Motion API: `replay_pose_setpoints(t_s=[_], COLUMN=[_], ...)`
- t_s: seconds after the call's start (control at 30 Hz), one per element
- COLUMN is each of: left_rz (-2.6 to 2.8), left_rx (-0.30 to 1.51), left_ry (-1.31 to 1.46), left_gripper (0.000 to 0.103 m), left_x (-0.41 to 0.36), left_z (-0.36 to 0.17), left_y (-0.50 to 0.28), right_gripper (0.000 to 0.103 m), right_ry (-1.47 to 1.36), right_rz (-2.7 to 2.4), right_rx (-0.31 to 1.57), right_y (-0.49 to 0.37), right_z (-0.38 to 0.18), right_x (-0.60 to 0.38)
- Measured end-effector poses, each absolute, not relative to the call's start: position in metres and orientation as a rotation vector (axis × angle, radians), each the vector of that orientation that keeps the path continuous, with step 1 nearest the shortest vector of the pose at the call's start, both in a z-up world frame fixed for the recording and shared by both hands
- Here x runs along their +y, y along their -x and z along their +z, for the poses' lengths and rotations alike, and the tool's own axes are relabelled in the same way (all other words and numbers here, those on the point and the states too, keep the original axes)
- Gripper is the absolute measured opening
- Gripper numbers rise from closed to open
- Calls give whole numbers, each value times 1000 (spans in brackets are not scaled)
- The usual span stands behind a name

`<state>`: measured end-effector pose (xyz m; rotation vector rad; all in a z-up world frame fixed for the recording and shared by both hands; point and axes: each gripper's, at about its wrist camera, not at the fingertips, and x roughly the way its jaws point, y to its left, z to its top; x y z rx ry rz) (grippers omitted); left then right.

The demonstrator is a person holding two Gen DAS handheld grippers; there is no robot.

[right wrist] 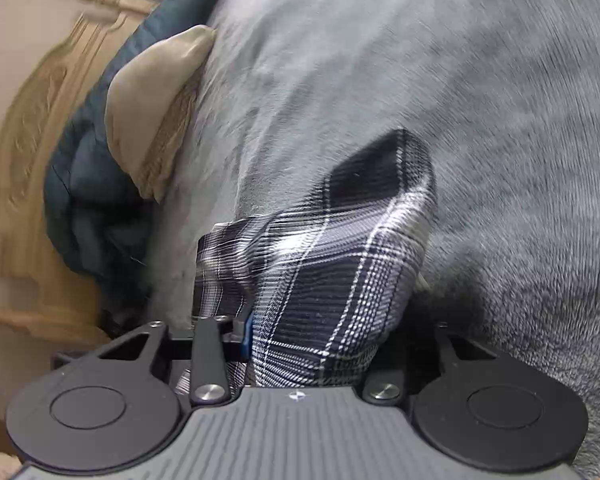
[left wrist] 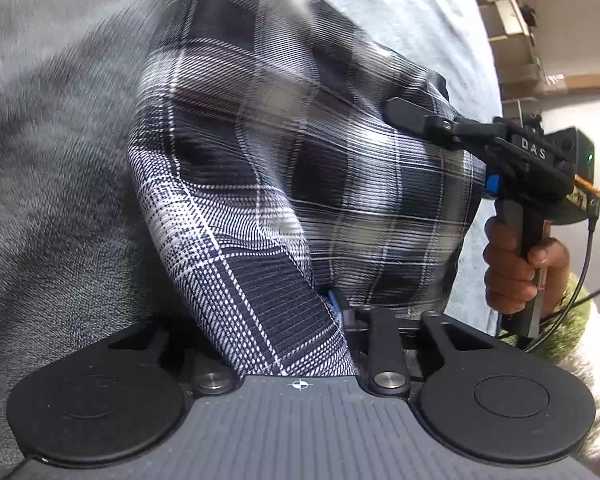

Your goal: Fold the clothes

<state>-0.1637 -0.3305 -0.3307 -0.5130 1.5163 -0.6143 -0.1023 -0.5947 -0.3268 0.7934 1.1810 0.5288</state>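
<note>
Shirt (left wrist: 260, 168) pinched in left gripper (left wrist: 336, 304) and right gripper (right wrist: 296, 320), lifted over grey blanket (left wrist: 60, 160); next, carrying held edge across to fold.

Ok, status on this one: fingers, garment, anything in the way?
Left gripper shut on plaid garment. Right gripper shut on it too. Garment lifted off grey blanket. Nothing in the way.

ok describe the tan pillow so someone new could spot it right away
Start at the grey blanket covering the bed, then follow its edge to the carved wooden headboard. There the tan pillow lies on a dark teal quilt; it is the only smooth, pale beige thing there.
</note>
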Motion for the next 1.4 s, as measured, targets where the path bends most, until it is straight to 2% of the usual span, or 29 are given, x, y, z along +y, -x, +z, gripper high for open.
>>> replay_pose_setpoints(t_s=[0.13,0.37,0.43,0.5,0.67,0.83,0.97,1.07,1.23,1.4], left_rz=[-625,-675,-664,-662,-655,-655,-648,-647,-654,-653], left_rx=[1508,1553,1566,1575,1603,1592,1599,1608,1630,1647], left_ry=[535,503,450,457,532,547,589,619,629,647], left_gripper=[20,20,21,28,33,37,38,38,38,38], left_x=[-328,-328,-329,-326,-314,-322,-315,-307,-303,-300], left_z=[-320,-317,-324,-337,-347,-345,-350,-352,-352,-355], left_y=[169,181,182,179,170,163,168,170,168,169], right_gripper=[37,37,37,37,49,57,58,63,76,77], right_ry=[-750,-716,-735,-753,-824,-926,-939,-906,-1148,-1148], right_rz=[518,483,451,425,432,438,409,330,168,114], right_rx=[1147,1147,1165,1180,1206,1210,1201,1139,1016,1077], right_y=[115,149,152,154,146,137,137,155,224,284], right_z=[-307,-293,-303,-313,-329,-341,-338,-321,-315,-329], right_x=[-591,-597,-599,-602,-611,-621,-623,-637,-680,-668])
